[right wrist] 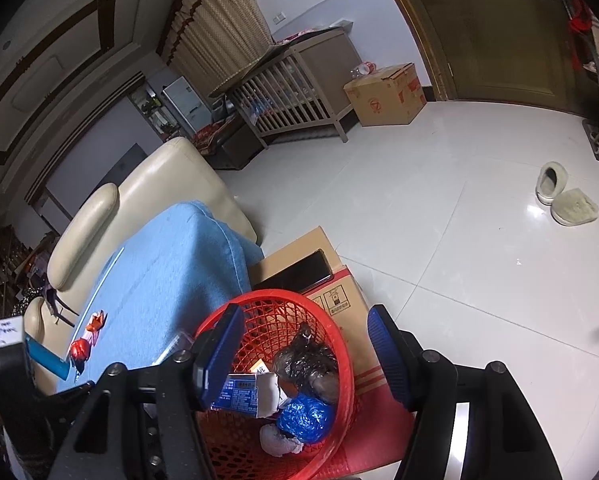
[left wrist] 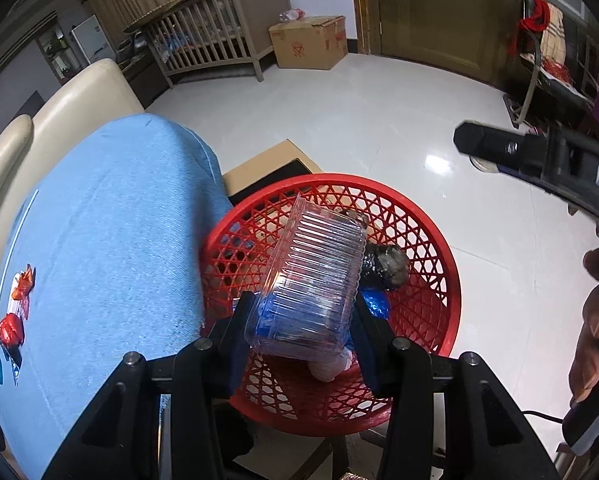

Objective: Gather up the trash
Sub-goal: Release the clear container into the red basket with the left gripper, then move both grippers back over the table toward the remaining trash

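Observation:
My left gripper (left wrist: pixel 303 314) is shut on a clear ribbed plastic container (left wrist: pixel 315 264), with a blue pad pressing each side. It hangs tilted over a red mesh basket (left wrist: pixel 451 280) that holds a black bag lump (left wrist: pixel 385 266), blue foil (left wrist: pixel 377 304) and crumpled white paper (left wrist: pixel 327 370). My right gripper (right wrist: pixel 303 320) stands open above the same basket (right wrist: pixel 341 344) with nothing between its fingers. Below it lie the black bag (right wrist: pixel 307 364), blue foil (right wrist: pixel 307 416) and a blue-and-white carton (right wrist: pixel 239 394). Red candy wrappers (left wrist: pixel 11 330) (right wrist: pixel 79 350) lie on the blue cloth (left wrist: pixel 111 240).
The basket stands on a cardboard box (right wrist: pixel 339 296) with a dark flat device (right wrist: pixel 295 272) on top. A cream sofa (right wrist: pixel 159 176) is behind the blue cloth. On the white tiled floor are two slippers (right wrist: pixel 567 196), a crib (right wrist: pixel 291 92) and another carton (right wrist: pixel 387 96).

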The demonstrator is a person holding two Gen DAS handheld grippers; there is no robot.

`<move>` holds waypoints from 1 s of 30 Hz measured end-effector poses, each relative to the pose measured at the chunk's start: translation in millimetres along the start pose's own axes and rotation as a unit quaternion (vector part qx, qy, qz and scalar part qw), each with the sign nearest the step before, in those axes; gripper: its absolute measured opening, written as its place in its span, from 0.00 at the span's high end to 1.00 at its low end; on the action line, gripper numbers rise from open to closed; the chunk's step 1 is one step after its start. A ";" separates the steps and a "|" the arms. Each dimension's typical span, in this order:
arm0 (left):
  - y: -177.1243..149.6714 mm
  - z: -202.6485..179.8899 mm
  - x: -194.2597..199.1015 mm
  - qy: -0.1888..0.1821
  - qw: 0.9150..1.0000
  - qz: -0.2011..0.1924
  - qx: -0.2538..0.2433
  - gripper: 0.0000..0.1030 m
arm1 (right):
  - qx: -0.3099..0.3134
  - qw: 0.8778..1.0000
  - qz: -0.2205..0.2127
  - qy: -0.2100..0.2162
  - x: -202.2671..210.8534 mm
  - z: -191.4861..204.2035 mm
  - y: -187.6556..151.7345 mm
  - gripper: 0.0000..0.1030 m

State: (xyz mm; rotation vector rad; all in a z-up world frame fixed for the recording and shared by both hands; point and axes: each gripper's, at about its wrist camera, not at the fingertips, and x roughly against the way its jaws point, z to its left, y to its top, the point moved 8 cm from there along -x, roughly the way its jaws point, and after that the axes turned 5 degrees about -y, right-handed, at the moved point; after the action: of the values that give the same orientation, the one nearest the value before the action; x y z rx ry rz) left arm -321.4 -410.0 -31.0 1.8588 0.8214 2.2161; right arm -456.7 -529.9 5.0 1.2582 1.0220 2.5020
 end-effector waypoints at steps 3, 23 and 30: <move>-0.9 -2.6 -4.1 -0.001 1.000 0.005 -0.004 0.53 | -0.004 1.000 -0.005 -0.002 2.8 -2.5 2.5 0.33; -8.4 0.6 -24.9 -0.042 0.998 0.040 0.028 0.27 | -0.002 1.000 -0.011 0.006 6.4 7.6 8.4 0.32; -5.5 46.8 0.5 -0.038 0.995 0.002 0.089 0.27 | 0.030 0.999 0.010 0.013 -2.6 37.0 0.5 0.27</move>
State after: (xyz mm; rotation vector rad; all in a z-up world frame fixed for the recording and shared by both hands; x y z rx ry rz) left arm -278.7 -390.3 -29.0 2.0102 1.0312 2.1205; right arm -427.0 -512.7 18.9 1.2612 1.1037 2.5272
